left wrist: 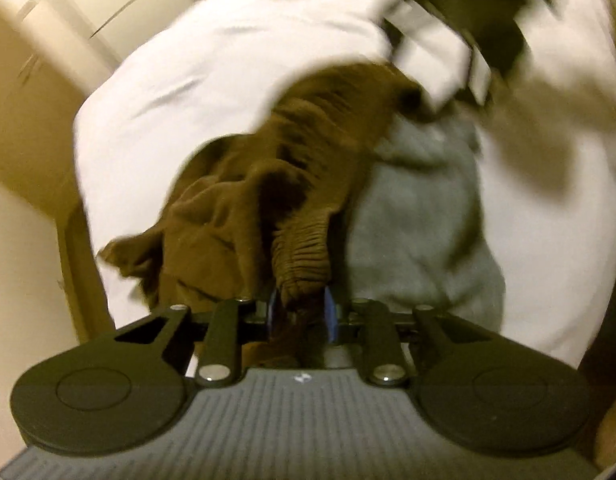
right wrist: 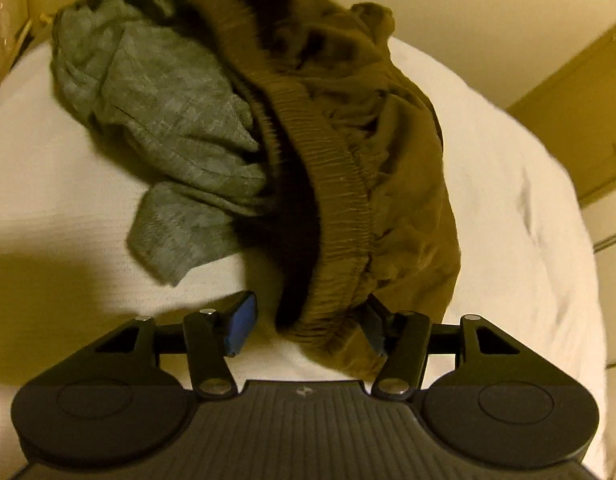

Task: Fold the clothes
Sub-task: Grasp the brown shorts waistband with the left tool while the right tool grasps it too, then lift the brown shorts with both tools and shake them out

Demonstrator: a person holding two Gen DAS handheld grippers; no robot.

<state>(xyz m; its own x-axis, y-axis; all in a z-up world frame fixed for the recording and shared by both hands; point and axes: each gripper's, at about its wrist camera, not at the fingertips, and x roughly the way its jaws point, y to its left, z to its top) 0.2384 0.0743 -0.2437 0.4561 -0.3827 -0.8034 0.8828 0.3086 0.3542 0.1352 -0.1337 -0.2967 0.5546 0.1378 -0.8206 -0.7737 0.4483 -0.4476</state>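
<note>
Your left gripper (left wrist: pixel 299 314) clamps the brown garment's (left wrist: pixel 268 184) elastic waistband. Your right gripper (right wrist: pixel 308 326) stands open, waistband between its jaws.

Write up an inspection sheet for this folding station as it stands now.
Surface: white bedding, mildly creased.
Job's things: brown shorts with a ribbed elastic waistband, bunched; grey garment, crumpled, touching the shorts.
Clutter: nothing seen.
Grippers: left gripper jaws shut on the shorts' waistband; right gripper jaws open, waistband between them, unpinched.
Cables: nothing seen.
Surroundings: cream wall; yellowish cabinet doors beside the bed.
</note>
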